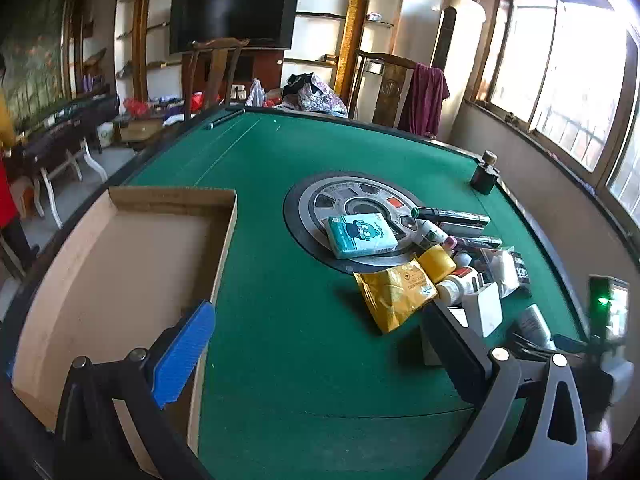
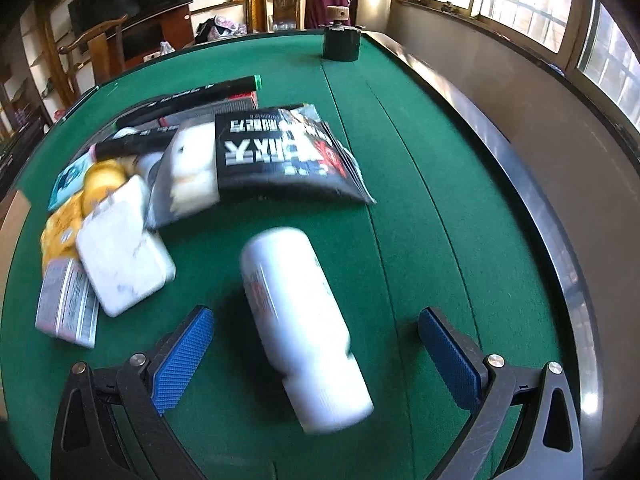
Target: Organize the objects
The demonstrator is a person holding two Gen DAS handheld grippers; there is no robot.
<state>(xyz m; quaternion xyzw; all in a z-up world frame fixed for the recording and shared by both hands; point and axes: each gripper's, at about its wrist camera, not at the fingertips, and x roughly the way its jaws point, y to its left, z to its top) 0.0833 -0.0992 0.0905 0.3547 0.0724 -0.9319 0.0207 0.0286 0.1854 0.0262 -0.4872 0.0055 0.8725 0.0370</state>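
At lower centre, the smooth, likely slippery white bottle [image 2: 304, 328] lay between the right gripper [image 2: 316, 356]'s wide-apart jaws, best pinched mid-body.

Little can be read for certain. The black snack bag [image 2: 280, 152], lying on the green table [image 2: 400, 160] toward its far side in the right wrist view, carries large white Chinese characters and a red mark — seen upside down and too blurred to make out. The white bottle [image 2: 304, 328] nearer the table's near edge bears a red print, smeared and unreadable. The teal tissue pack [image 1: 362, 236] shows a cartoon figure — its small lettering cannot be read.
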